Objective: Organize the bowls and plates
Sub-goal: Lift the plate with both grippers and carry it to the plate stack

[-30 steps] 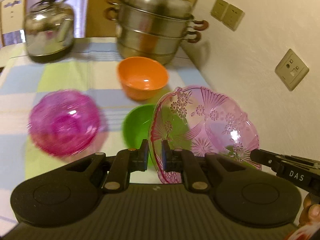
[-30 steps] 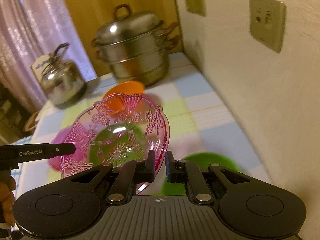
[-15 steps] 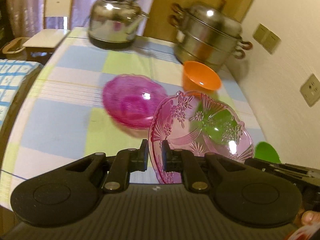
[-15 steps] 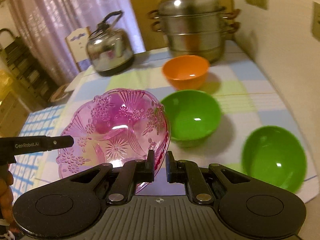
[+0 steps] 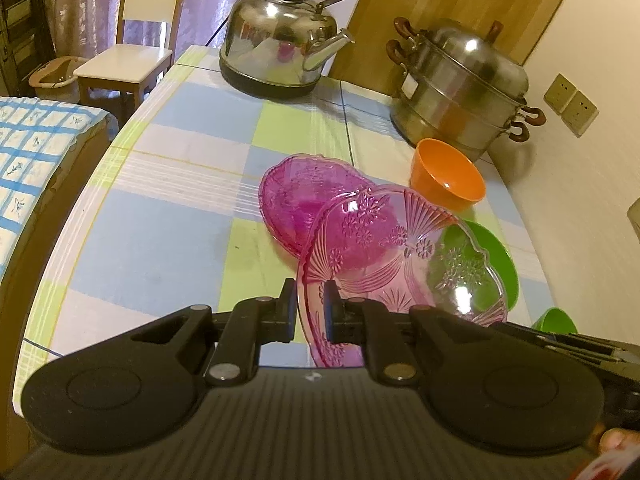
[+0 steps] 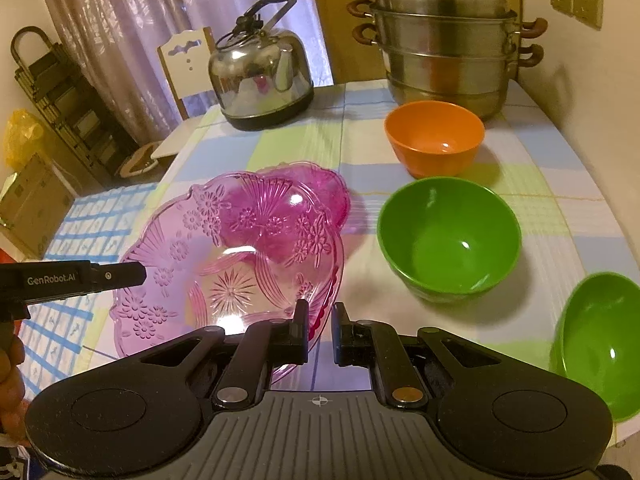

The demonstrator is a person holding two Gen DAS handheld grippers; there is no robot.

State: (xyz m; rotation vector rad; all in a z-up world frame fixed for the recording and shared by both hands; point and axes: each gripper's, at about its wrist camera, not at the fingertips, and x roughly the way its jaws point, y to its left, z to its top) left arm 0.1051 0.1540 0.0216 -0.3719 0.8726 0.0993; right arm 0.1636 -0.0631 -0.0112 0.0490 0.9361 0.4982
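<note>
A clear pink flower-pattern plate (image 5: 400, 264) is held above the table by both grippers. My left gripper (image 5: 311, 306) is shut on its left rim. My right gripper (image 6: 320, 322) is shut on its right rim (image 6: 324, 296); the plate (image 6: 224, 264) spreads to its left. A darker magenta plate (image 5: 304, 196) lies on the table just beyond and partly under the held one, also in the right wrist view (image 6: 320, 188). An orange bowl (image 6: 434, 136), a large green bowl (image 6: 448, 236) and a second green bowl (image 6: 600, 344) stand on the right.
A steel kettle (image 6: 260, 76) and a stacked steel steamer pot (image 6: 444, 36) stand at the back of the checked tablecloth (image 5: 168, 200). A wall with sockets (image 5: 572, 104) runs along the right. A white chair (image 5: 128, 52) stands beyond the table's far left.
Both grippers have carried the pink plate left, away from the wall, and over the near edge of the magenta plate. The green bowls now lie to its right.
</note>
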